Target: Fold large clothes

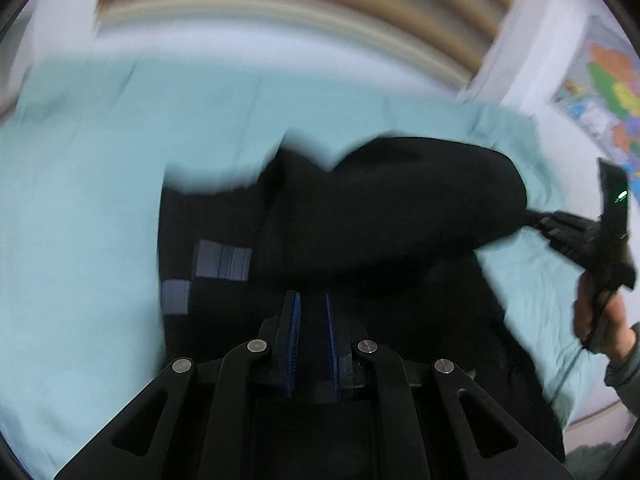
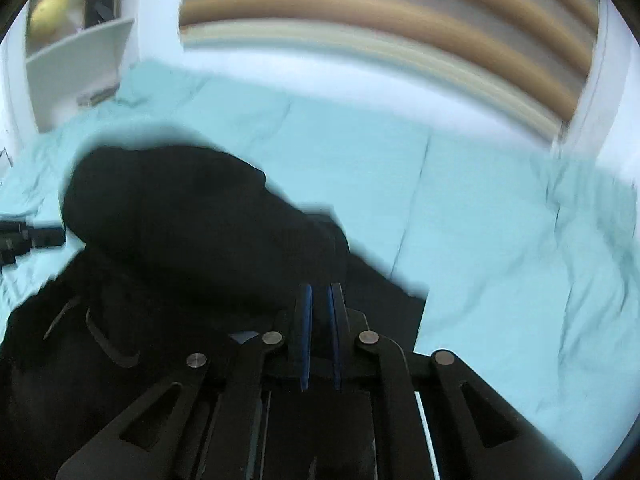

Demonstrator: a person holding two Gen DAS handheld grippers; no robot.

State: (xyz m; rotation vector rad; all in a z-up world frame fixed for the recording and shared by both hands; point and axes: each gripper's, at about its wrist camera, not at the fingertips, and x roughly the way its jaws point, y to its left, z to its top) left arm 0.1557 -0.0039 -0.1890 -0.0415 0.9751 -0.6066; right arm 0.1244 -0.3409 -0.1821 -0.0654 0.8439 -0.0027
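Bedding in pale teal, a sheet (image 1: 80,200) with long creases, covers the bed and fills most of both wrist views, blurred by motion. Behind it runs a headboard (image 2: 380,20) in brown and beige bands, smeared as well.

On the sheet lies the black garment (image 1: 360,208), the largest dark mass in either view. Part of it is raised in a rounded hump, while the rest spreads flat toward the cameras. Grey rectangular patches (image 1: 222,266) show on its flat part in the left wrist view; thin curved seams show on it in the right wrist view.

Left tool (image 1: 312,304) sits low over the flat cloth, pointing forward along the bed, its 2 blue-lined fingers (image 1: 294,328) upright and nearly parallel with a narrow slot between them. Whether cloth is pinched in that slot I cannot tell.

Right tool (image 2: 319,296) is posed much the same over the garment's near edge, its fingers (image 2: 306,320) close together; its grip is likewise unclear. From the left wrist view this tool (image 1: 538,220) appears side-on at the right, tip touching the hump's edge, held level by a hand (image 1: 600,320) with a grey-green cuff.

Shelves (image 2: 76,40) stand at the far left, and a coloured map (image 1: 608,92) hangs at the right
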